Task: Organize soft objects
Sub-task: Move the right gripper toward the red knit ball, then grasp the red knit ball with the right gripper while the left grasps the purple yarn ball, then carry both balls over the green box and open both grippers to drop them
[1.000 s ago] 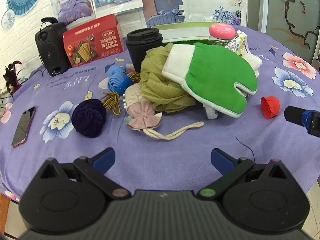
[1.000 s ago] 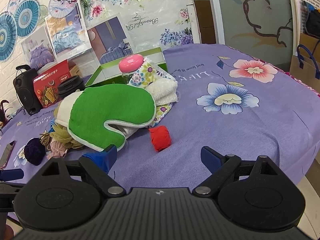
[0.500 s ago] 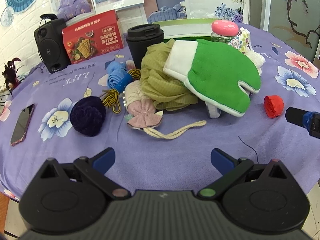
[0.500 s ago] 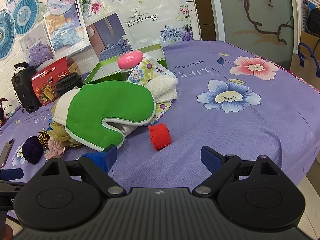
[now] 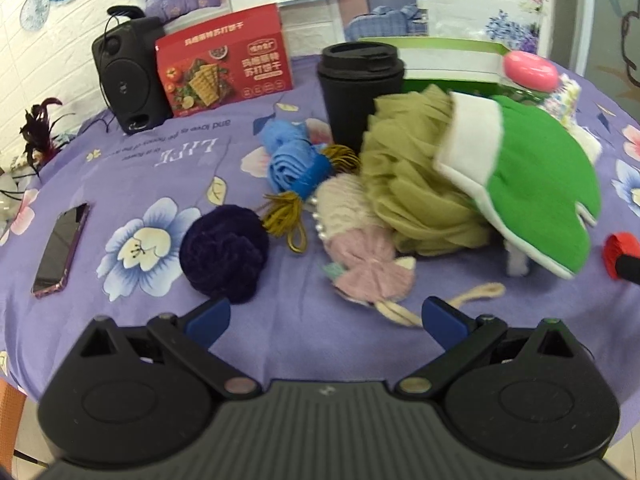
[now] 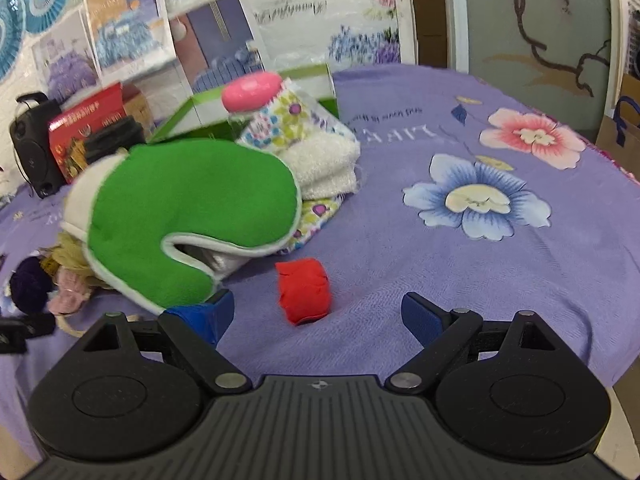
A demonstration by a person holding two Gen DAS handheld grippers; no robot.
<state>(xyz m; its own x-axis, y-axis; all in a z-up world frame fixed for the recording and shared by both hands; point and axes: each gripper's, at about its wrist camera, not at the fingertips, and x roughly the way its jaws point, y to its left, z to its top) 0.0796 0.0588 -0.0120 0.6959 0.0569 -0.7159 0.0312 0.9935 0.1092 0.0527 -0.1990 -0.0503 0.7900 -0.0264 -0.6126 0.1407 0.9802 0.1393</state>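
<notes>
Nothing looks sorted yet: the green plush mitt (image 6: 188, 208), olive mesh bath pouf (image 5: 408, 184) and small red fabric roll (image 6: 304, 292) lie heaped on the purple floral counter (image 6: 500, 280), both the left gripper (image 5: 326, 316) and right gripper (image 6: 316, 312) released and empty.

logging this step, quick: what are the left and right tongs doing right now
Left tongs: open, holding nothing, just short of the pink knit bow.
Right tongs: open, holding nothing, red fabric roll between the fingertips.
</notes>
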